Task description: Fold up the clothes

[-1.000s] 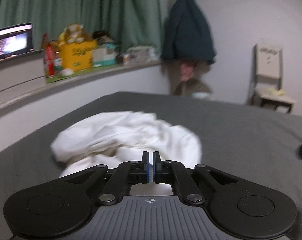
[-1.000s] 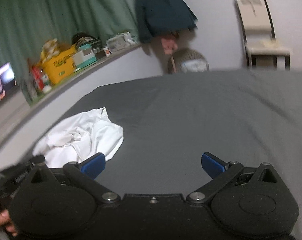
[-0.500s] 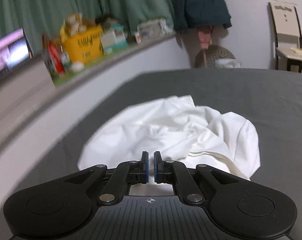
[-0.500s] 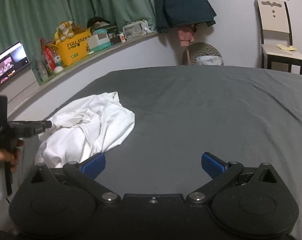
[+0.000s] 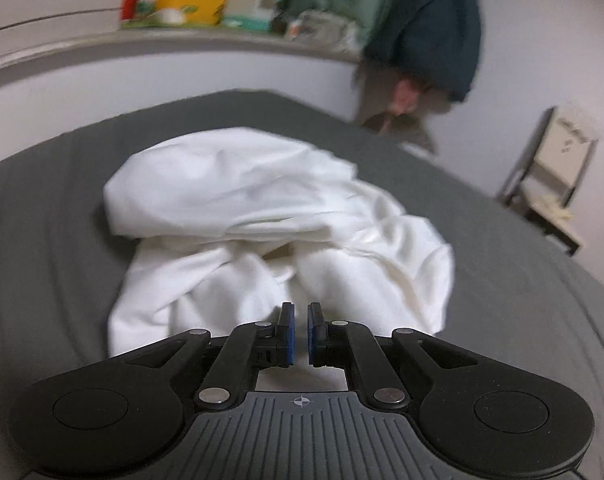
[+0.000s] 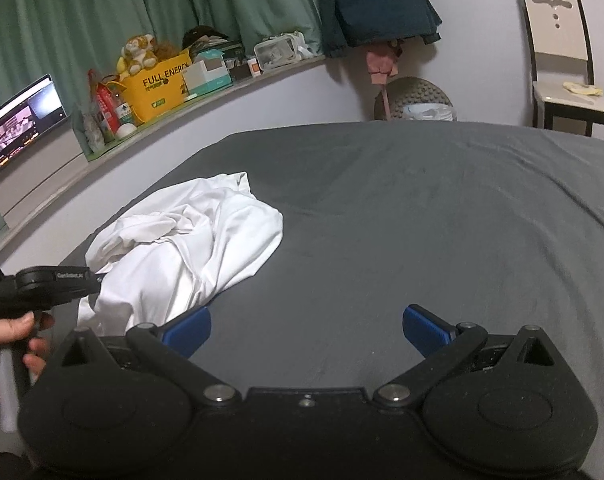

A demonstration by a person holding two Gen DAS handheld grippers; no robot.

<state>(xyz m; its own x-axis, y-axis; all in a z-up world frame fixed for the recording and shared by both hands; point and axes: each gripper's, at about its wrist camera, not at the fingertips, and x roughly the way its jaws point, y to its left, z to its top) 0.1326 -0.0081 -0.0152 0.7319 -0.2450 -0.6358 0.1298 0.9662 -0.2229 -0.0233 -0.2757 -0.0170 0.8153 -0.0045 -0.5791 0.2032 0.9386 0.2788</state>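
- Left wrist view looks down on the crumpled white cloth garment (image 5: 270,224), which lies in a soft heap on the dark grey bed sheet (image 5: 521,300)
- The left black two-finger gripper (image 5: 298,334) points at the near edge of the heap, and its blue pads (image 5: 288,334) are almost together with a thin gap between them; I see no cloth in that gap
- The picture is blurry here, so I cannot tell if the pads touch the cloth
- Right wrist view shows the whole heap (image 6: 190,248) near the left side of the bed, close to the pale low wall (image 6: 262,108)
- The right black two-finger gripper (image 6: 305,330) hangs over bare sheet beside the heap, with its jaws wide apart and nothing in them
- This view also shows the left tool from the side and the person's bare left hand (image 6: 6,356) that holds it, which the other view cannot show
- I think the job is at the very start: the garment is not spread out yet
- Next, I think each gripper needs to find an edge or corner, pinch it, and pull the cloth flat before any fold
- The heap hides its corners, so picking the right spot may be hard
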